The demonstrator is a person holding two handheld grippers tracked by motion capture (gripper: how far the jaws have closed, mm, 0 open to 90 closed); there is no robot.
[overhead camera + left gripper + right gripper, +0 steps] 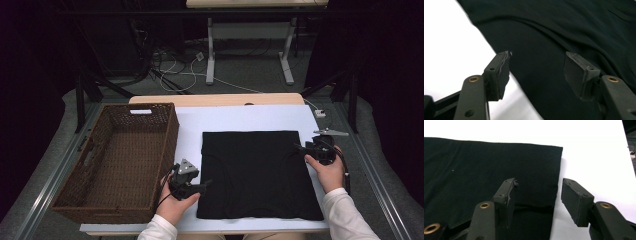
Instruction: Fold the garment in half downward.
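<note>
Two grippers flank a folded black cloth (260, 175) lying flat on the white table (240, 117), right of a wicker basket (120, 165). Left gripper (206, 185) sits at the cloth's near-left edge, jaws apart, empty. Right gripper (300, 148) meets the right edge, jaws apart astride it, not pressing. Both hands rest low, pointing inward. No writing is legible.

Room was pretty dark at the edges, grey carpet floor (240, 75) with loose cables (170, 70) trailing around. Another white-legged desk (250, 30) stood behind the light wooden table (215, 99), which had a white top sheet (240, 117).
</note>
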